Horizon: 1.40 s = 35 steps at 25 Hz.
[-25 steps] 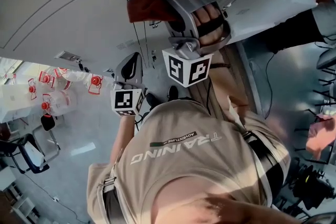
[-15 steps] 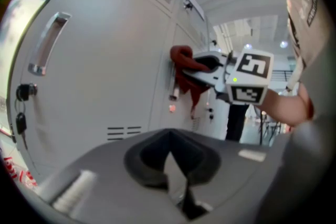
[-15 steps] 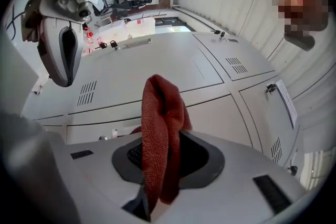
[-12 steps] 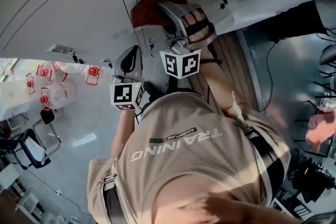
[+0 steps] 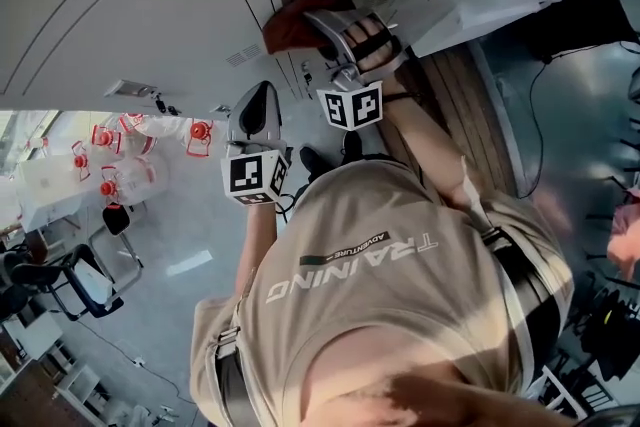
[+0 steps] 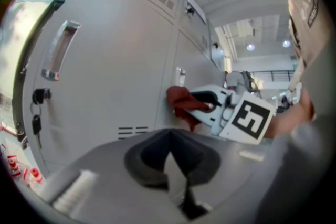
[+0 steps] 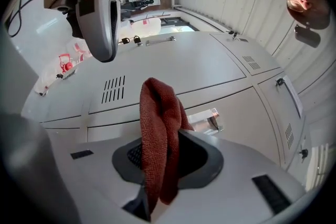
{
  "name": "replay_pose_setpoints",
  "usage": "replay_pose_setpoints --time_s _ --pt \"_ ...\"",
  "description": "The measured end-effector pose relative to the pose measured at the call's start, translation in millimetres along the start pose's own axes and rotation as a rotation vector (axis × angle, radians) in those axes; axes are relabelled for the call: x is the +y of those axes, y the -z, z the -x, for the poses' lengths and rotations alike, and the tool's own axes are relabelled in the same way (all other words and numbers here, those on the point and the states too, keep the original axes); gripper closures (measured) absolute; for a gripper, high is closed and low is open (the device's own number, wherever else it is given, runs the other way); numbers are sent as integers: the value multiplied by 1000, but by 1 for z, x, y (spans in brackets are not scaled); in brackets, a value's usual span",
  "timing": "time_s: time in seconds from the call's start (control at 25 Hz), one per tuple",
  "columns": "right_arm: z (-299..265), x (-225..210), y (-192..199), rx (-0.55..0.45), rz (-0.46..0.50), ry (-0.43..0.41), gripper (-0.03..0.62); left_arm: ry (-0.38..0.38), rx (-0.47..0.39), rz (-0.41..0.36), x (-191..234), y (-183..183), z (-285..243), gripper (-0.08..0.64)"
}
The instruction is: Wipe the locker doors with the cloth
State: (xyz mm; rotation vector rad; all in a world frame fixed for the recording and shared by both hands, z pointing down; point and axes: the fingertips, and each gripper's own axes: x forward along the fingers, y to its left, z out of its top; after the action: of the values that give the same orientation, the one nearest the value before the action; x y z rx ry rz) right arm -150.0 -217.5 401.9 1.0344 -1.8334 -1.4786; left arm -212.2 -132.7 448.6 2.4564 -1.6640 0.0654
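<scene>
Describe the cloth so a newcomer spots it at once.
Start at the grey locker doors. The right gripper points at them, jaws closed on the cloth: a dark red woven rag, the only colour on that grey metal.

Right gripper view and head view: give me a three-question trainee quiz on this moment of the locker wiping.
1. Which tool grips the red cloth: A) left, B) right, C) neither?
2. True or false: the left tool holds nothing between its jaws.
3. Fill in: in the head view, the cloth is held up against a grey ___.

Key:
1. B, the right tool, jaws shut on the cloth.
2. True.
3. Locker door.
</scene>
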Motion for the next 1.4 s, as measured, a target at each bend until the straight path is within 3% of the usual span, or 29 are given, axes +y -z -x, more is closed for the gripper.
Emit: replay_pose_setpoints --time_s 0.28,0.4,0.64,0.92,1.08,1.24,1.4 --pt "4 4 1 -17 -31 45 506 -30 -10 -15 7 -7 13 554" --pt "6 16 3 -6 -32 25 507 -39 -9 -21 12 -8 16 554" --pt "4 75 14 30 -13 -131 506 -40 1 -30 15 -7 15 554" --pt "9 173 44 118 -53 -397 506 -14 8 -31 9 -5 10 554" --pt "23 198 57 112 -42 -472 506 -5 13 -36 5 -8 12 554" --pt "34 164 53 93 -37 -409 506 -7 20 -40 6 -5 11 554" --pt "39 63 37 73 -63 -187 506 15 18 -43 3 -7 6 554"
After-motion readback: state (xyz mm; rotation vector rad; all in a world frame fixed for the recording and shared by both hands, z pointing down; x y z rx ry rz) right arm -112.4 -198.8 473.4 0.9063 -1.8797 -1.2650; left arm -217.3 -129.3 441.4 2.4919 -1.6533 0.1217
